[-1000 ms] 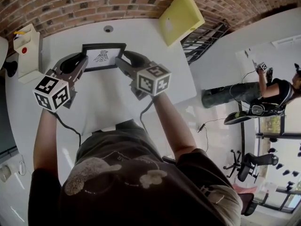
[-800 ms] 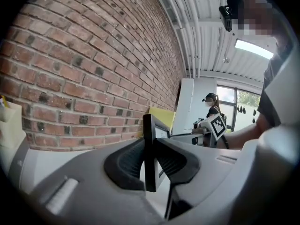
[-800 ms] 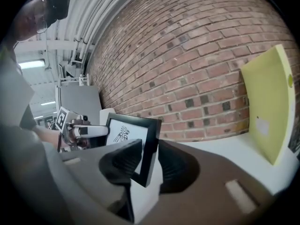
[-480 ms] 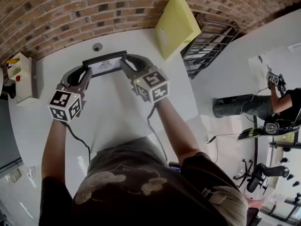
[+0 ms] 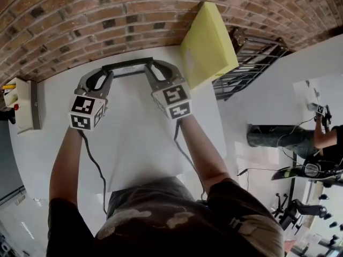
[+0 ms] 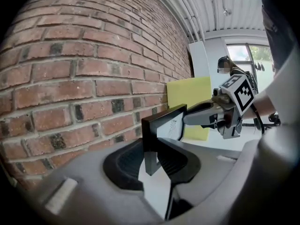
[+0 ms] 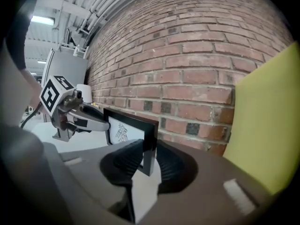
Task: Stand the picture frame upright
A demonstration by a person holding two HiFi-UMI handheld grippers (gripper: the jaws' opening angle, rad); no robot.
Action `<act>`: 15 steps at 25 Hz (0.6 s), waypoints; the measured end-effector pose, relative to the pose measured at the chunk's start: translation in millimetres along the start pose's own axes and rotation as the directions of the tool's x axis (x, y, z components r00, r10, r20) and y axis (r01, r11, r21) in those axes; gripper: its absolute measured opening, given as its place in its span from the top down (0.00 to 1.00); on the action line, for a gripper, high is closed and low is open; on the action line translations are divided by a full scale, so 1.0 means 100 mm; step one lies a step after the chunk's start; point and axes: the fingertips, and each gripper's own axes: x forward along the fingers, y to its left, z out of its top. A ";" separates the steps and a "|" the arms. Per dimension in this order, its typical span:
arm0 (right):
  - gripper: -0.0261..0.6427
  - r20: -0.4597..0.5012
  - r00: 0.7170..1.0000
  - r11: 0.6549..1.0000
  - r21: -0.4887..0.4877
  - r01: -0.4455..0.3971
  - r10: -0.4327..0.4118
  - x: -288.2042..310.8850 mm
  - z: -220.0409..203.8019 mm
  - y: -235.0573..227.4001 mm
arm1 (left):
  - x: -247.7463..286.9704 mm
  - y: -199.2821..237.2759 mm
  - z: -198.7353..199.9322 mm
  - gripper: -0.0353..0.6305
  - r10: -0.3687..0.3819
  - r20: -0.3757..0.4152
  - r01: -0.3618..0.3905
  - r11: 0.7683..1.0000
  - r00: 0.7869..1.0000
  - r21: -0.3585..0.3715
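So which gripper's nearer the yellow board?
The right gripper, jaws just closed on the picture frame's end by the yellow board; the left gripper is farther.

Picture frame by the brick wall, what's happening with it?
A person grips the picture frame by its side edges, the left hand-held gripper on one and the right hand-held gripper on the other; the right one's jaws have just been closing on it. The frame is upright over the white table, close to the brick wall.

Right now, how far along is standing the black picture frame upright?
Done: the black picture frame is vertical. In hand: the left gripper clamps one side edge; the right gripper, jaws just closed, clamps the other. Left: settle it on the white table, release.
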 end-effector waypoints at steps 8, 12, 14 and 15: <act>0.82 -0.039 0.997 0.997 0.035 0.071 -0.070 0.53 -0.30 -0.46 | 0.70 0.26 -0.14 0.80 0.016 -0.068 -0.016 1.000 0.998 0.007; 0.82 -0.044 0.995 0.994 0.052 0.091 -0.089 0.75 -0.37 -0.61 | 0.96 0.35 -0.26 0.80 0.021 -0.092 -0.023 1.000 0.996 -0.021; 0.82 -0.056 0.994 0.994 0.056 0.097 -0.094 0.85 -0.44 -0.70 | 1.09 0.36 -0.32 0.80 0.015 -0.105 -0.019 0.999 0.994 -0.036; 0.82 -0.060 0.993 0.993 0.058 0.100 -0.097 0.89 -0.47 -0.74 | 1.14 0.36 -0.35 0.80 0.010 -0.113 -0.015 0.999 0.994 -0.044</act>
